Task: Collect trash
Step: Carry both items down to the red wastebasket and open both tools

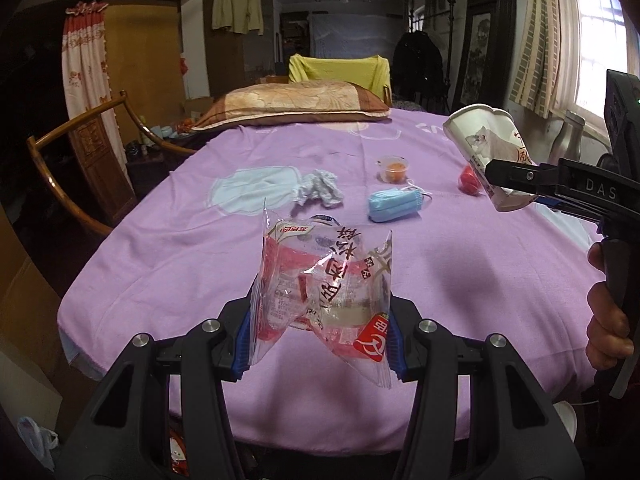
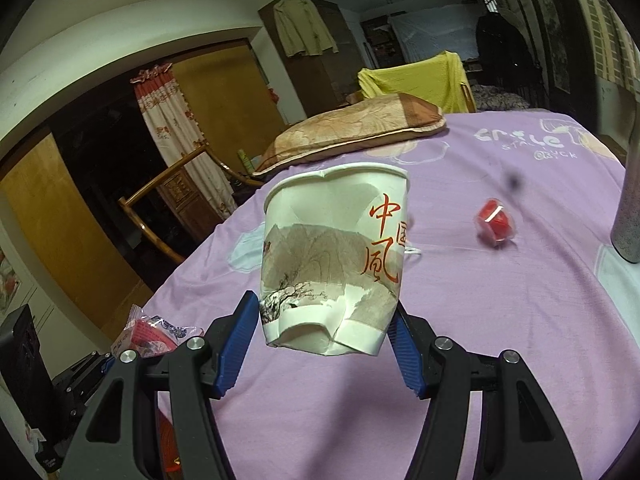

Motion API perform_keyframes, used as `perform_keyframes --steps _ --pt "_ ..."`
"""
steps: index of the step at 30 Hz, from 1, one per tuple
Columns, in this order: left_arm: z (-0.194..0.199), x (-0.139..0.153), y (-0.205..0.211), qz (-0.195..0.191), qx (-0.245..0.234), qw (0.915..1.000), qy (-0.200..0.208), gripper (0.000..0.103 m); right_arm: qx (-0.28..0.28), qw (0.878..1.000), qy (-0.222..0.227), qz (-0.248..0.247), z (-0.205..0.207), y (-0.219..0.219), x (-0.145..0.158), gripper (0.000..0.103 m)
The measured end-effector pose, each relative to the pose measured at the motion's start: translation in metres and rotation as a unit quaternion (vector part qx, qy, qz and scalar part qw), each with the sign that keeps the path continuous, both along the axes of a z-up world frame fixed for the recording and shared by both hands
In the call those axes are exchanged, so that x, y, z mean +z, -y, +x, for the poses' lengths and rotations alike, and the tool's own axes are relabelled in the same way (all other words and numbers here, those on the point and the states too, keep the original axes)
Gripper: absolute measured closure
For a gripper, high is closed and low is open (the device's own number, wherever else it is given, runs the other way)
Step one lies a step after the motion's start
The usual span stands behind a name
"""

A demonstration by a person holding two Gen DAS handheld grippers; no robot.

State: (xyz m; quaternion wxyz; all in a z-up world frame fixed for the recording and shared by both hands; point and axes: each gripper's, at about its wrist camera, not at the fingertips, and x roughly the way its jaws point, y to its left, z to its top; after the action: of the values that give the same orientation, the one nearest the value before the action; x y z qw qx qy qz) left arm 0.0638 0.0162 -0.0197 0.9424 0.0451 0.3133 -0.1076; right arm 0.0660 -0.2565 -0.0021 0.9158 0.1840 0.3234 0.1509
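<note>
My left gripper (image 1: 320, 340) is shut on a clear plastic snack wrapper (image 1: 320, 288) with red print, held above the near edge of the purple-covered table (image 1: 460, 300). My right gripper (image 2: 326, 344) is shut on a crushed white paper cup (image 2: 336, 256) with a landscape print, held above the table; the cup also shows in the left wrist view (image 1: 490, 152). On the table lie a crumpled tissue (image 1: 320, 188), a folded blue face mask (image 1: 394, 204), a small clear cup with orange contents (image 1: 393, 168) and a small red jelly cup (image 2: 494, 222).
A brown pillow (image 1: 296, 106) lies at the table's far end. A wooden chair (image 1: 80, 152) stands at the left. A metal bottle (image 2: 628, 216) stands at the table's right edge. A yellow-draped chair (image 1: 340, 70) is behind the pillow.
</note>
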Motion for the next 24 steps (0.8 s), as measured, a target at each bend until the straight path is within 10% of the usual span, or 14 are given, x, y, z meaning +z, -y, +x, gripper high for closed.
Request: perform_keyframes --steps 15,24 --pt "-0.041 -0.012 -0.128 -0.028 0.084 0.9961 0.000 0.052 0.117 0.992 0.013 -0.043 -0.016 -0.147 0.023 0.040" --pt "-0.060 -0.060 -0.233 -0.006 0.142 0.9864 -0.083 0.051 0.210 0.974 -0.005 -0.081 -0.027 -0.255 0.017 0.040"
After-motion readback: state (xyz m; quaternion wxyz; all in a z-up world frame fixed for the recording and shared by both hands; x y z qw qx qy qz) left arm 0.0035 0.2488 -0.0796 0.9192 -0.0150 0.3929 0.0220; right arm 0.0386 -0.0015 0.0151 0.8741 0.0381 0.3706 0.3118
